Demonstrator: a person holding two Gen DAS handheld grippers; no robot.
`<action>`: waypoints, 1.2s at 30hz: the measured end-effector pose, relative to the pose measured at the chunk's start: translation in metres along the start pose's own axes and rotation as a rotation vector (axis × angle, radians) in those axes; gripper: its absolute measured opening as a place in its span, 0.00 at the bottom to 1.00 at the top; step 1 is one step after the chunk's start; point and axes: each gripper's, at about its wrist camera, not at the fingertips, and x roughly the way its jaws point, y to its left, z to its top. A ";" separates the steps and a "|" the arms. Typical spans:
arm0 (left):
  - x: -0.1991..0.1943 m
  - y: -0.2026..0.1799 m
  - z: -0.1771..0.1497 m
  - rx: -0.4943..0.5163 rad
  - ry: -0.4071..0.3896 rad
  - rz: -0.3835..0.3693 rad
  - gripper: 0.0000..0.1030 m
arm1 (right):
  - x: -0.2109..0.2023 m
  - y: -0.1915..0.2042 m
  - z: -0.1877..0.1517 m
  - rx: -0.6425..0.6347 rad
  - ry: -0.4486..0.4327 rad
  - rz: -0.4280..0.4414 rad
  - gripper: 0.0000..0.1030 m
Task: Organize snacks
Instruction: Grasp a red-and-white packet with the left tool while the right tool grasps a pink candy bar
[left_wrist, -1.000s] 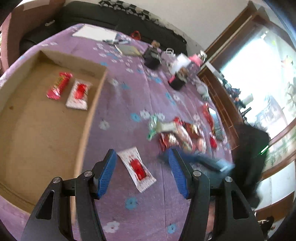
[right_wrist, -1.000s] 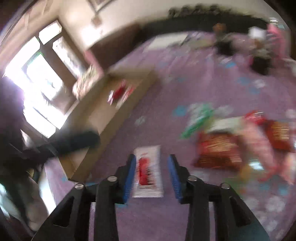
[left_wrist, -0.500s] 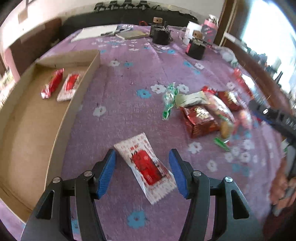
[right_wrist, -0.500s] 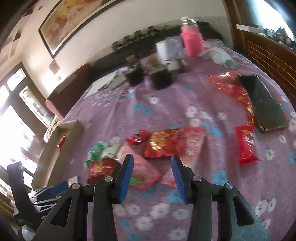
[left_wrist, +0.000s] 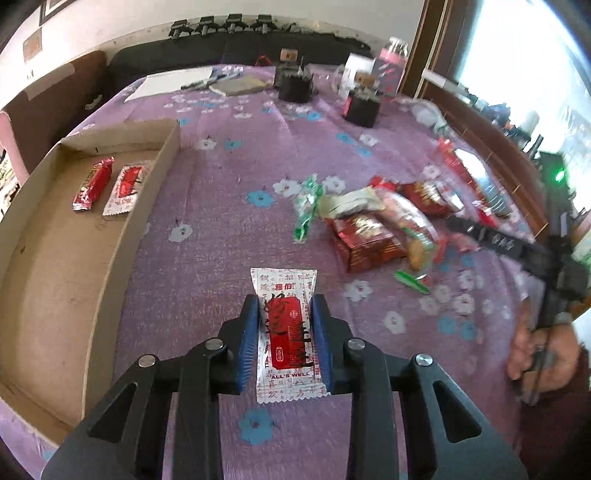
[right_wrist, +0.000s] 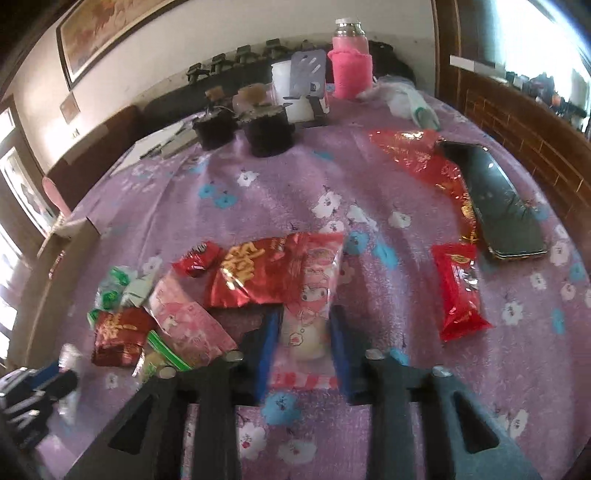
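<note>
Cardboard tray (left_wrist: 55, 258) lay at left on the tablecloth (left_wrist: 221, 184) w/ two packets (left_wrist: 110, 184) in its far end. Snack pile (left_wrist: 369, 229) lay right of it. One white packet (left_wrist: 286, 332) lay btwn tray & pile, nearer the camera.

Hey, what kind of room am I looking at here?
Probably a home living room: a table under a purple floral cloth, a dark sofa behind it, and a framed painting on the wall.
</note>
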 end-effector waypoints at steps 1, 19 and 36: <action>-0.007 0.002 0.000 -0.008 -0.010 -0.018 0.25 | -0.002 -0.001 -0.002 0.009 0.002 0.006 0.26; -0.093 0.159 0.007 -0.265 -0.133 0.031 0.25 | -0.088 0.050 0.000 0.002 -0.101 0.225 0.25; -0.005 0.236 0.070 -0.369 -0.001 0.004 0.25 | -0.022 0.290 0.003 -0.320 0.102 0.480 0.25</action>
